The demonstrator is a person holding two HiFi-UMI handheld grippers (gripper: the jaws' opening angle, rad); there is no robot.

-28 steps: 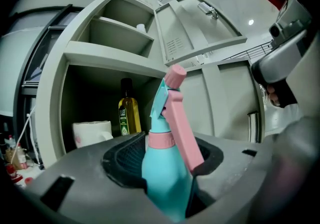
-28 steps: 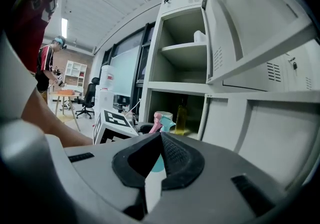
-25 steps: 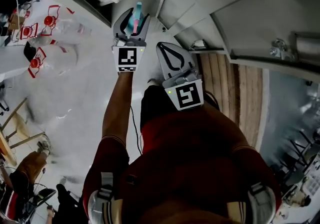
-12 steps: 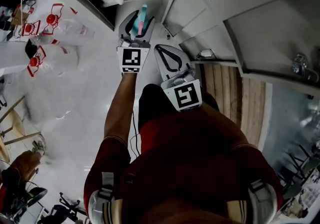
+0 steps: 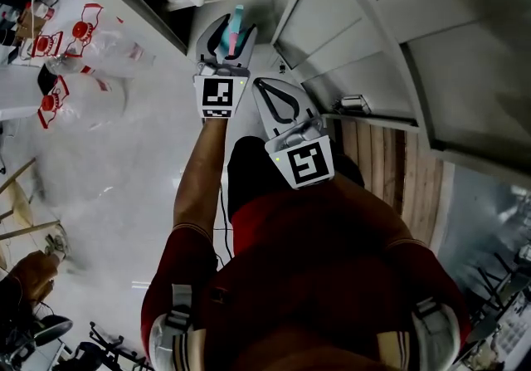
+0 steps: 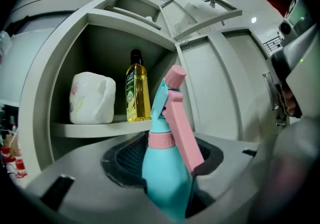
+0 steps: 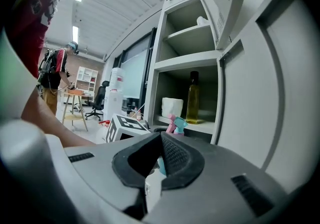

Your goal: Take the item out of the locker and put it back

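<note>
The left tool (image 5: 226,36) is closed on a teal spray bottle (image 6: 164,168). Its pads press the bottle body from both sides. The pink spray head (image 6: 176,78) points away from the tool, toward the locker (image 6: 60,67).

The spray bottle is outside the locker, just in front of the open compartment and near the front edge of the shelf (image 6: 85,129). It does not touch the shelf.

Two things stand on the shelf:
- a white soft pack (image 6: 92,98) at the left;
- a yellow bottle (image 6: 136,92) with a dark cap, just beside the pack.

The locker door (image 5: 319,8) stands open to the right of the compartment.

The right tool (image 5: 264,85) is closed, tips together, and grips nothing. It hangs beside the left tool, on the door side.
</note>
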